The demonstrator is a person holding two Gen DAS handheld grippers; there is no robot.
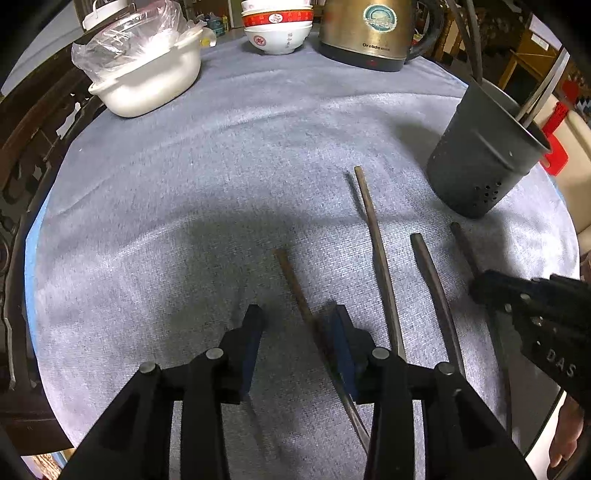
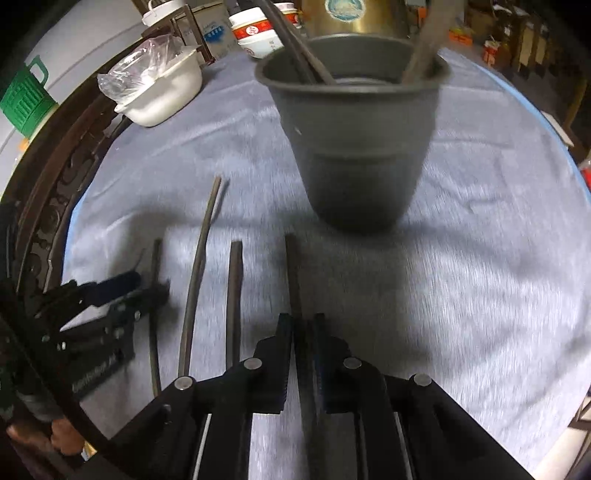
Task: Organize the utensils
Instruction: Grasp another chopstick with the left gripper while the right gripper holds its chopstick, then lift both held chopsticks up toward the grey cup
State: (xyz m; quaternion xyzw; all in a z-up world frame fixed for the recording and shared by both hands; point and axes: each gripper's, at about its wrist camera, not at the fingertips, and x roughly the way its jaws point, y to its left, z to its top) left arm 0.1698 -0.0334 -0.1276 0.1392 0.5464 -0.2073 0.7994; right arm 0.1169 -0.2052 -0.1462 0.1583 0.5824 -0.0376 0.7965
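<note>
1. At the far left of the table, your white pot (image 1: 147, 79) sits on the grey cloth (image 1: 184, 184) with a clear plastic bag (image 1: 125, 40) bunched in its mouth. The stacked red-and-white bowls (image 1: 277, 26) stand behind it toward the middle, and the brass-coloured kettle (image 1: 367, 31) stands just right of them.
2. Your left gripper (image 1: 295, 321) hovers low over the cloth with its jaws spread apart. A brownish chopstick (image 1: 295, 284) lies on the cloth between the fingers, close against the blue-padded one; neither pad is pressing it.
3. Right of that, a long thin chopstick (image 1: 373, 229) lies flat, its far tip reaching nearest the holder. Next to it lies a dark chopstick (image 1: 432, 273), roughly parallel and well clear of the gripper.
4. Your right gripper (image 2: 303, 325) has its jaws clamped on the rightmost chopstick (image 2: 292, 269), which runs forward from between the fingers with its tip pointing at the base of the holder. The right wrist view is blurred, so you cannot tell whether the stick is off the cloth.
5. The grey utensil holder (image 2: 354, 147) stands upright at the right side of the cloth, just ahead of your right gripper. Several utensils already lean inside it, their handles sticking out above the rim. Small holes dot its lower wall.
</note>
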